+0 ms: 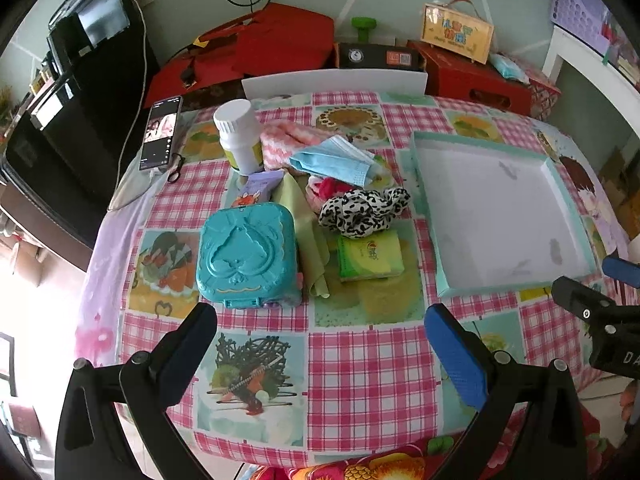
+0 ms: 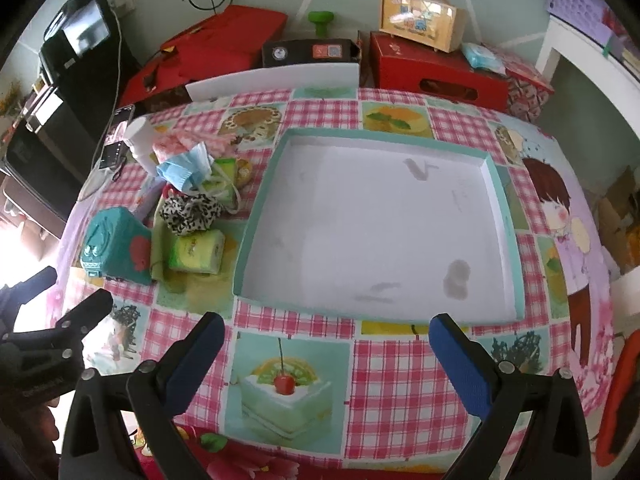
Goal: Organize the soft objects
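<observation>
A heap of soft things lies left of a shallow white tray with a teal rim. The heap holds a black-and-white spotted scrunchie, a blue face mask, a pink knitted cloth, a red scrunchie, a green cloth and a green tissue pack. Nothing lies in the tray. My left gripper hovers open over the tablecloth, short of the heap. My right gripper stands open before the tray's near rim.
A teal plastic case, a white bottle and a small lilac pack sit by the heap. A phone lies at the table's left edge. Red boxes and a white board stand behind the table.
</observation>
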Demonstrator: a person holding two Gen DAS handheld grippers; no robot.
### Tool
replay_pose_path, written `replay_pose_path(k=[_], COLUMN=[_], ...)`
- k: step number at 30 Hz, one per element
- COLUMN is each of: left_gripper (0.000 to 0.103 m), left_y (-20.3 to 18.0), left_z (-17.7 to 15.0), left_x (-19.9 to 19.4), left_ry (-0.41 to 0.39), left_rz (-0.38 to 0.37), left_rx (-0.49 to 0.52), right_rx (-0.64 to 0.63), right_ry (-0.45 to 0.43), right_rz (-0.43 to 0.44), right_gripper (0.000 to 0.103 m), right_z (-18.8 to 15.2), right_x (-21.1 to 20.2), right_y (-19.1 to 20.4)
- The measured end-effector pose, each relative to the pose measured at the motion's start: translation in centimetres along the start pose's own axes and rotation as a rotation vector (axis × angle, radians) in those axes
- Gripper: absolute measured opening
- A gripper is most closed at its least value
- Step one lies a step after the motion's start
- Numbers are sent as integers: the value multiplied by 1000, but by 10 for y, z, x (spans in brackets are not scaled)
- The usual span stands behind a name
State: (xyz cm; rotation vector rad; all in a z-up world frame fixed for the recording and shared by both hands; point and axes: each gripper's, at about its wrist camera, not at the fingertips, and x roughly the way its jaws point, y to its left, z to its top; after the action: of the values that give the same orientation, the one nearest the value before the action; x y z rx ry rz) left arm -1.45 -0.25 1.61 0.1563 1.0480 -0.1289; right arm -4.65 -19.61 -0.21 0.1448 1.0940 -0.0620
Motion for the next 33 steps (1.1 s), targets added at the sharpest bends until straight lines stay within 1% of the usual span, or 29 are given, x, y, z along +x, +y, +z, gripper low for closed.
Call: replay_pose_path(k=[2, 5, 7, 11, 16, 22, 33], left_gripper=[103, 103, 103, 103, 103, 103, 103], left_y=[-2, -5, -5, -1, -2, -2, 0], left_z=[-2, -4, -4, -5, -5, -7, -5], left_x=[-1, 2, 1, 1, 5, 11, 19], left_ry=[-2, 14, 9, -4, 4, 17, 23], left_rz=[-13, -16, -18, -33, -32, -50, -42], left_rx=[-3, 17, 26, -6, 4, -17, -12], right_rx=[-15, -8, -14, -29, -29, -27, -23], right_ry=[0, -10, -10, -3, 2, 17, 38], right_rz=[-17, -7, -9, -15, -16, -16, -12], right_gripper=[103, 103, 103, 103, 103, 103, 103], right_z=[1, 1, 1, 0, 0, -2, -2], right_x=[0, -3, -2, 0, 2, 8, 20], right_y=[0, 1, 3, 6, 7, 6, 6])
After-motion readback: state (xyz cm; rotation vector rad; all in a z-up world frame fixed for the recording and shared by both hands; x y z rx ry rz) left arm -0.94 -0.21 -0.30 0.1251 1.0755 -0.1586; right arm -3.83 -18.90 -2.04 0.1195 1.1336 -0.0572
